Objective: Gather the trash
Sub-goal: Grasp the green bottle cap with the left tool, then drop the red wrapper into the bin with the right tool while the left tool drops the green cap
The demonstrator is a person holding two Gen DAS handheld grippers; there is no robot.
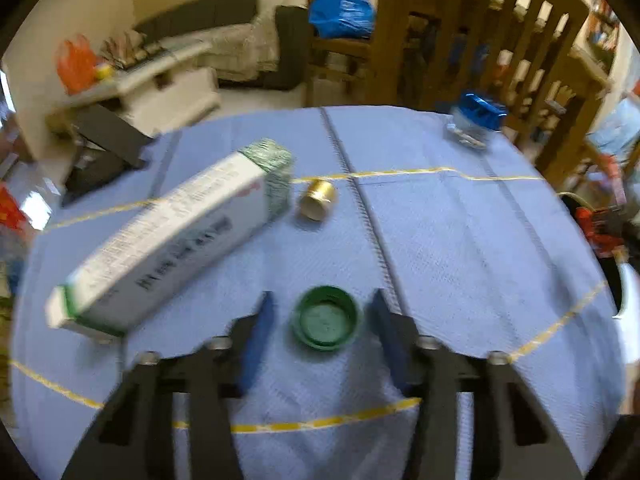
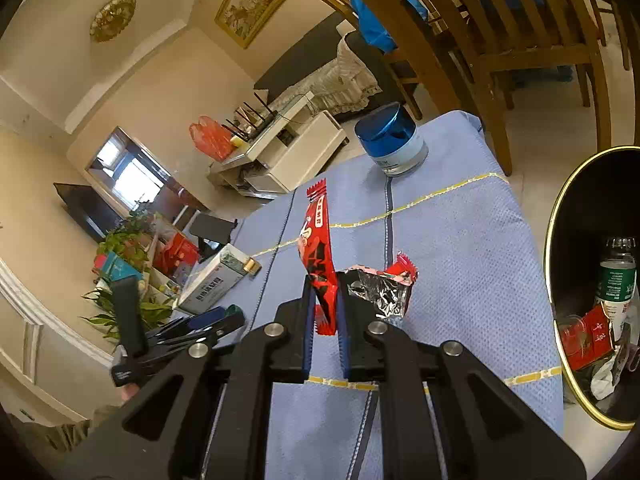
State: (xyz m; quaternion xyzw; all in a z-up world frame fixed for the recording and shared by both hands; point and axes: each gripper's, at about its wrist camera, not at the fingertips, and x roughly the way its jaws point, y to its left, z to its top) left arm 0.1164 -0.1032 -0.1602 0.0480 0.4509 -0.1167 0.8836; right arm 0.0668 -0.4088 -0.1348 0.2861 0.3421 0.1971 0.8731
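Left gripper [image 1: 322, 312], fingers wide, straddles the green cap [image 1: 326, 323] on the blue cloth [image 1: 460, 240], box [image 1: 168, 236] beside; closing comes next. Right gripper [image 2: 325, 312] pinches the red wrapper [image 2: 318, 248] aloft; it likely goes next to the bin [image 2: 560, 216] at right.

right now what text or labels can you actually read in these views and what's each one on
No text reads clearly enough to quote.
White and green carton: dark printed lines, too blurred.
Red snack wrapper in the right hand-held gripper: white characters, illegible.
Green-labelled bottle in the black bin: white characters, too small.
Red packet in the bin: white marks, unreadable.
Blue-lidded jar: tiny marks, unreadable.
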